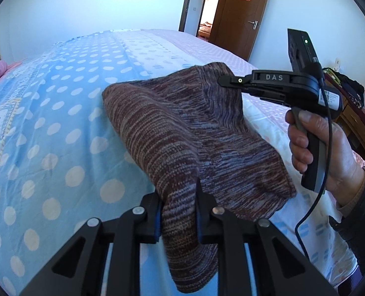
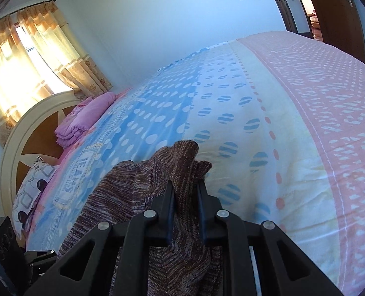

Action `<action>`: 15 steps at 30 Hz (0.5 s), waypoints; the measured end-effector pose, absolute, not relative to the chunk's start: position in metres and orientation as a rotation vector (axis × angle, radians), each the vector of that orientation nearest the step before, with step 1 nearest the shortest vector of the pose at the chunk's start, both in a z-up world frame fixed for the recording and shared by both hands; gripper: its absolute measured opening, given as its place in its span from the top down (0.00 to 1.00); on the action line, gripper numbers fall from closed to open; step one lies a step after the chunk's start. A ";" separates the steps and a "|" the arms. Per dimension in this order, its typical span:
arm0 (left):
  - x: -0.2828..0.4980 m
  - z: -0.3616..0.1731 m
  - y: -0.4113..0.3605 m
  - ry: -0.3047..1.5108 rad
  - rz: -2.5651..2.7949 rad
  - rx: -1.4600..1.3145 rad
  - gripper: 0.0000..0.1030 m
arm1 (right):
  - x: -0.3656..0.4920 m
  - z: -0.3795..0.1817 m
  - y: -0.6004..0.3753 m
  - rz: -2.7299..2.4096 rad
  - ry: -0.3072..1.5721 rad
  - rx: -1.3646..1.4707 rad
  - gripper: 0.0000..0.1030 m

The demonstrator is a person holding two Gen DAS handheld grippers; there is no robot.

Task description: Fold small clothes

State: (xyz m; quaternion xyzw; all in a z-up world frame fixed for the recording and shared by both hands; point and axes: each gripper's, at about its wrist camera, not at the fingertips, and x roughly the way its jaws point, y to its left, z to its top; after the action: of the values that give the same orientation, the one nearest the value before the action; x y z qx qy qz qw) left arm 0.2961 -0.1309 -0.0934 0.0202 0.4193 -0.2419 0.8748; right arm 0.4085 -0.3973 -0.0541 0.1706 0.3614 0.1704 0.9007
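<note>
Both claws tilt downward, pinching knit garment (image 1: 172,135).

At the bottom middle of the frame the right gripper (image 2: 185,185) has its black fingers clamped on a bunched brown knit garment (image 2: 143,187), which trails down and to the lower left. Behind it a bedspread (image 2: 269,113) fills the frame: blue with pale dots at centre, cream, then pink on the right. A folded purple blanket (image 2: 86,118) lies at middle left by the round headboard (image 2: 14,138), under sunlit curtains (image 2: 34,49).
</note>
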 end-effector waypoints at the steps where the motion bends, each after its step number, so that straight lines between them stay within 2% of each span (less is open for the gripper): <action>1: 0.294 -0.092 -0.130 0.874 -0.506 0.041 0.80 | 0.405 -0.053 -0.396 0.353 0.747 0.355 0.84; 15: 0.245 -0.078 -0.087 0.839 -0.477 0.045 0.80 | 0.355 -0.042 -0.355 0.441 0.724 0.379 0.85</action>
State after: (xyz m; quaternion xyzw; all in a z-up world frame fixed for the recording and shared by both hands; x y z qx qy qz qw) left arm 0.2452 -0.0867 -0.0781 0.0216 0.4034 -0.2293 0.8856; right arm 0.3548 -0.3550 -0.0421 0.1829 0.3489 0.2127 0.8942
